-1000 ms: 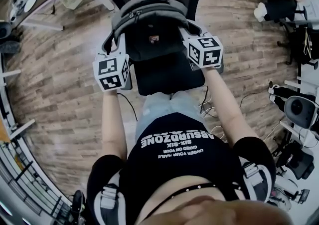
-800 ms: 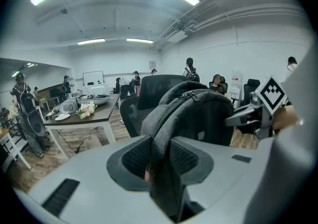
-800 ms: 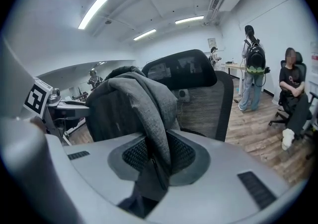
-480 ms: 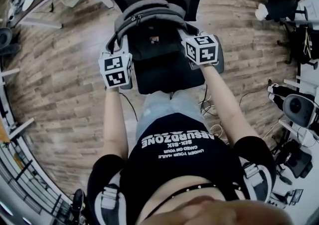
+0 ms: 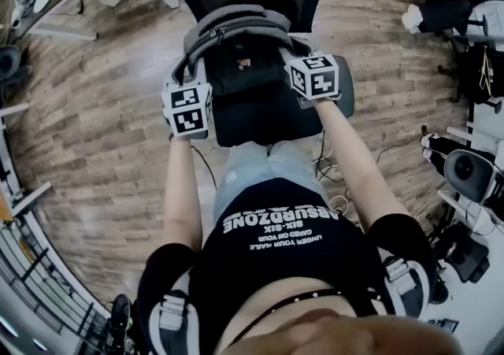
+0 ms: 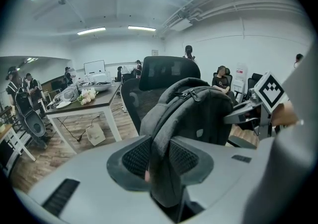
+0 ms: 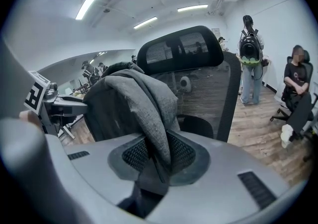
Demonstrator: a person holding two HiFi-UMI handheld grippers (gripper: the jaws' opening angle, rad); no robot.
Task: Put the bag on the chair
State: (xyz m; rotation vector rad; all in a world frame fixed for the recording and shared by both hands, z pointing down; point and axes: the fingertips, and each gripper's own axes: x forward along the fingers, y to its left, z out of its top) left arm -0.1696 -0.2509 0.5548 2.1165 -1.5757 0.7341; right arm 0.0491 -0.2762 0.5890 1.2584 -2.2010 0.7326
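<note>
Grey backpack (image 5: 240,50), upright; both straps pinched

The black mesh office chair (image 5: 252,121) is cut off by the head view's top edge. Its seat is largely covered by the grey fabric backpack (image 5: 236,50), and its base is hidden beneath.

The bag (image 5: 240,70) stood above the chair (image 5: 256,121) seat, just before the backrest; whether it rested on the seat couldn't be told. The left tool (image 6: 160,162) was at the chair's left edge and the right tool (image 7: 158,156) at its right edge, each with a strap of the bag pinched between its jaws. The table (image 6: 92,100) lay behind the chair, off to its left. A standing person (image 7: 250,59) and a seated person (image 7: 297,81) were well to the chair's right.
</note>
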